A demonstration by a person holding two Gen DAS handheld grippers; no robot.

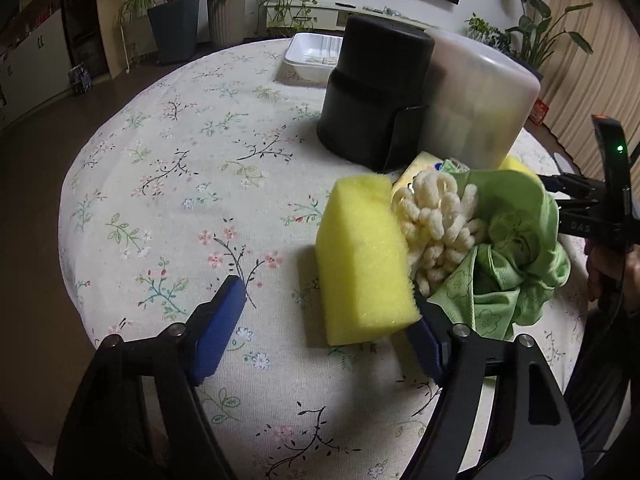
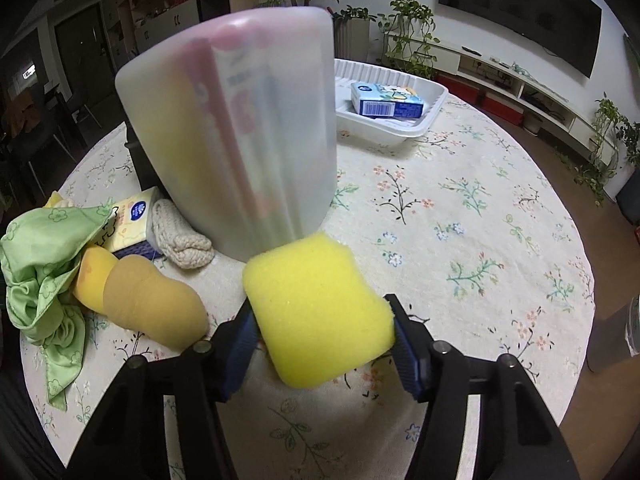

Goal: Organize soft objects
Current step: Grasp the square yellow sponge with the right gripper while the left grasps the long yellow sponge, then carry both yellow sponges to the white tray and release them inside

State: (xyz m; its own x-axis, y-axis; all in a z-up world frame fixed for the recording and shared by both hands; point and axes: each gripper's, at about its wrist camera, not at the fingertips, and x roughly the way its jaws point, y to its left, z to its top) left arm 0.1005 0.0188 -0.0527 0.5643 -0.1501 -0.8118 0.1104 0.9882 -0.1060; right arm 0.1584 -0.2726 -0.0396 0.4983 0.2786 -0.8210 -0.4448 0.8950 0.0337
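The frosted container (image 2: 240, 136) blurs its contents, perhaps packets. At nine o'clock, the green cloth (image 2: 44, 264) hides part of a tan cushion (image 2: 152, 304).

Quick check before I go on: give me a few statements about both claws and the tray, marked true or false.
1. The right claw is shut on a yellow sponge. True.
2. Both pads of the left claw press on the second yellow sponge. False: only one pad touches it; the other stands clear over the tablecloth.
3. A tissue pack lies in the white tray. True.
4. The green cloth lies in the white tray. False: it sits crumpled on the tablecloth, in the pile by the sponges.
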